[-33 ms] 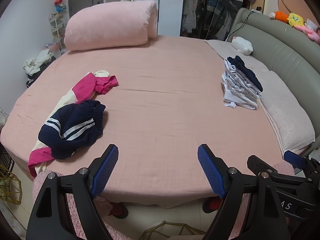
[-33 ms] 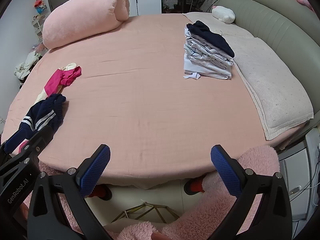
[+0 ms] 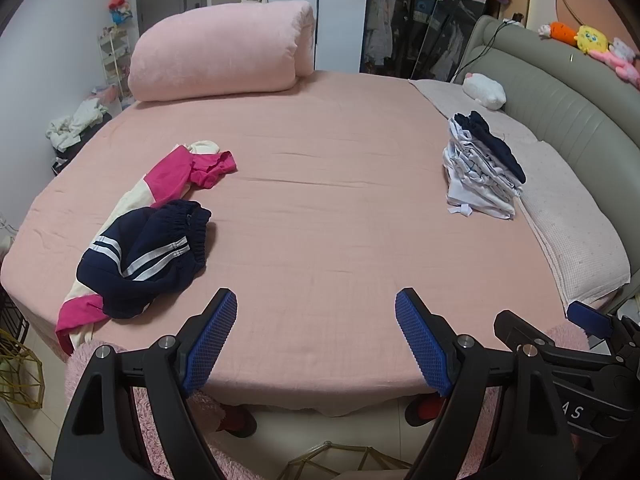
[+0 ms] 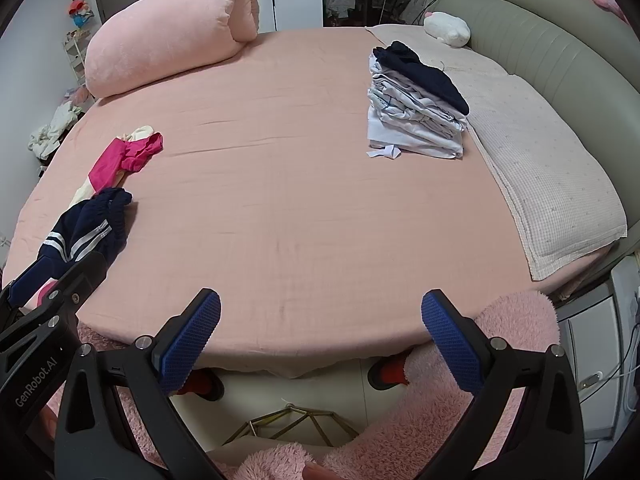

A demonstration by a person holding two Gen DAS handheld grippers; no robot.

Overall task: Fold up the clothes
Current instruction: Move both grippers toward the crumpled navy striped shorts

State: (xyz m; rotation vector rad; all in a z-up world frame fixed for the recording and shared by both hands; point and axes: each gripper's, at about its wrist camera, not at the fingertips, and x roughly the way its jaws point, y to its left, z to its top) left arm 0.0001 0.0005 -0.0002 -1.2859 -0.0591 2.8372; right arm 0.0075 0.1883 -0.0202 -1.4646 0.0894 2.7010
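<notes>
While both claws gape empty, left claw (image 3: 316,336) view alone shows navy shorts' (image 3: 148,256) hem, right claw (image 4: 320,336) view a nightstand (image 4: 596,344).

Soft even light; fisheye-warped edges

bed sheet (image 3: 320,220): matt cloth | headboard (image 3: 560,108): smooth leather-like | rolled blanket (image 3: 220,52): fuzzy

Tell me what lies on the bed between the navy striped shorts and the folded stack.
Nothing: between the navy striped shorts and the folded stack there is only bare pink sheet. Both wrist views show this.
</notes>
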